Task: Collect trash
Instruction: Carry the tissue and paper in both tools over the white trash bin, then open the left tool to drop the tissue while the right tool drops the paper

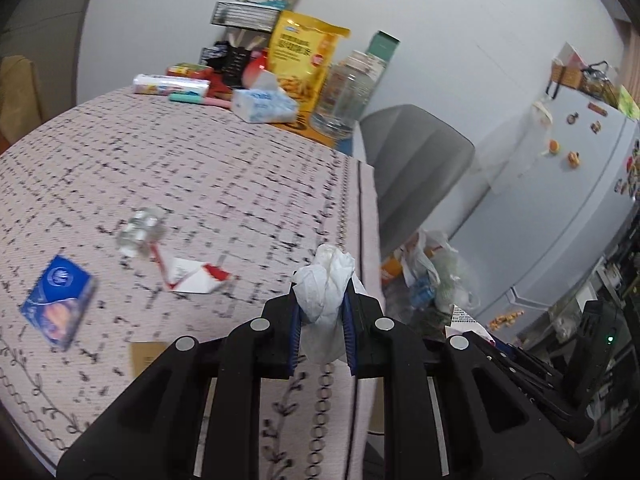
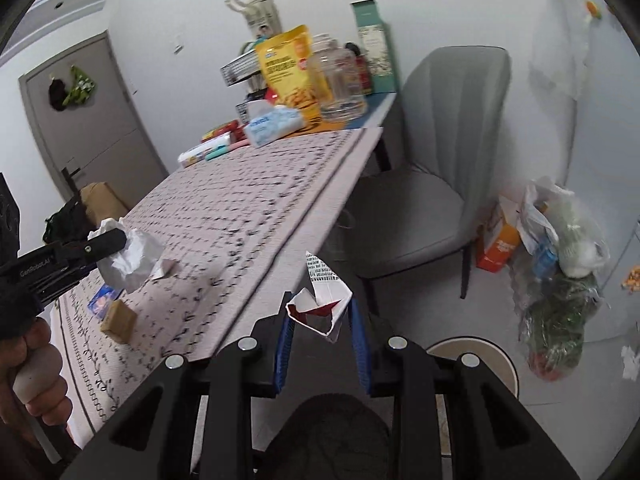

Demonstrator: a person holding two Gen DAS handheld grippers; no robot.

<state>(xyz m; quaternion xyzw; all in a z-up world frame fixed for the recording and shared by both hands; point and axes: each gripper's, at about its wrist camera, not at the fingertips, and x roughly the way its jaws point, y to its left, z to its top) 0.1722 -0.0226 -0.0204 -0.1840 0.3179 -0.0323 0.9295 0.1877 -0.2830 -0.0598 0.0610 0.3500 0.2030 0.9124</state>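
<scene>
My left gripper [image 1: 323,300] is shut on a crumpled white tissue [image 1: 326,280], held over the right edge of the tablecloth-covered table [image 1: 200,168]. On the cloth lie a crushed clear bottle [image 1: 140,232], a red-and-white wrapper [image 1: 192,278], a blue packet [image 1: 58,302] and a brown card [image 1: 146,358]. My right gripper [image 2: 320,312] is shut on a folded red-and-white printed paper [image 2: 324,300], held off the table's edge above the floor. The right wrist view also shows the left gripper [image 2: 114,250] with its tissue [image 2: 132,264], and the hand [image 2: 36,368] holding it.
A grey chair [image 2: 440,152] stands at the table's side. Plastic bags of waste [image 2: 560,248] and an orange carton [image 2: 500,244] sit on the floor by the fridge [image 1: 560,200]. A round cream rim [image 2: 480,350] lies below my right gripper. A snack bag [image 1: 304,56], a jar [image 1: 344,96] and a tissue pack [image 1: 264,104] crowd the table's far end.
</scene>
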